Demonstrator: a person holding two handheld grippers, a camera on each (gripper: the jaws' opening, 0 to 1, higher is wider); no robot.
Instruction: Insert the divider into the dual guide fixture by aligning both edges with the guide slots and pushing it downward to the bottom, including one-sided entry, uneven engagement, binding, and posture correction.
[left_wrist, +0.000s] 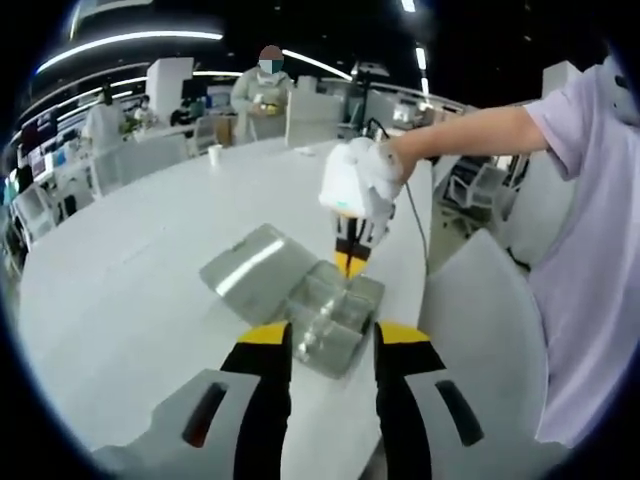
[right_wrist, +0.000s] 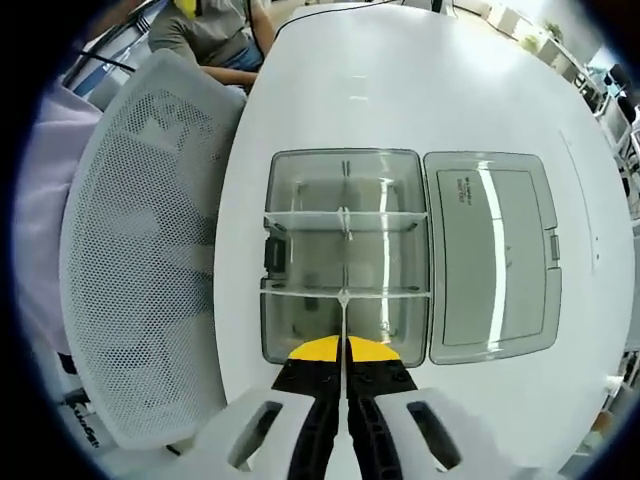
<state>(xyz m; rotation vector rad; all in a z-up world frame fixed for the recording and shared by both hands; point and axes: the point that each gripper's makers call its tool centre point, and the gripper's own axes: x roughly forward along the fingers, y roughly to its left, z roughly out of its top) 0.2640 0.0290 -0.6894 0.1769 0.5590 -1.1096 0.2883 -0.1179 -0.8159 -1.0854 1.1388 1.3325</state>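
Observation:
A clear plastic box (right_wrist: 300, 250) lies on the white table (right_wrist: 400, 80), its hinged lid (right_wrist: 490, 260) folded open beside it. Two clear cross walls stand inside the box. My right gripper (right_wrist: 345, 352) hangs over the near end of the box, shut on a thin clear divider (right_wrist: 344, 315) that stands edge-on along the box's middle line. In the left gripper view the box (left_wrist: 335, 320) sits just ahead of my open left gripper (left_wrist: 333, 340), which holds nothing. The right gripper (left_wrist: 350, 262) comes down onto the box from above, held by a person's hand.
A white mesh chair (right_wrist: 140, 250) stands against the table edge beside the box, also seen as the chair (left_wrist: 480, 320). The person's arm and lilac sleeve (left_wrist: 590, 200) reach in. A cup (left_wrist: 214, 153) and seated people are at the table's far end.

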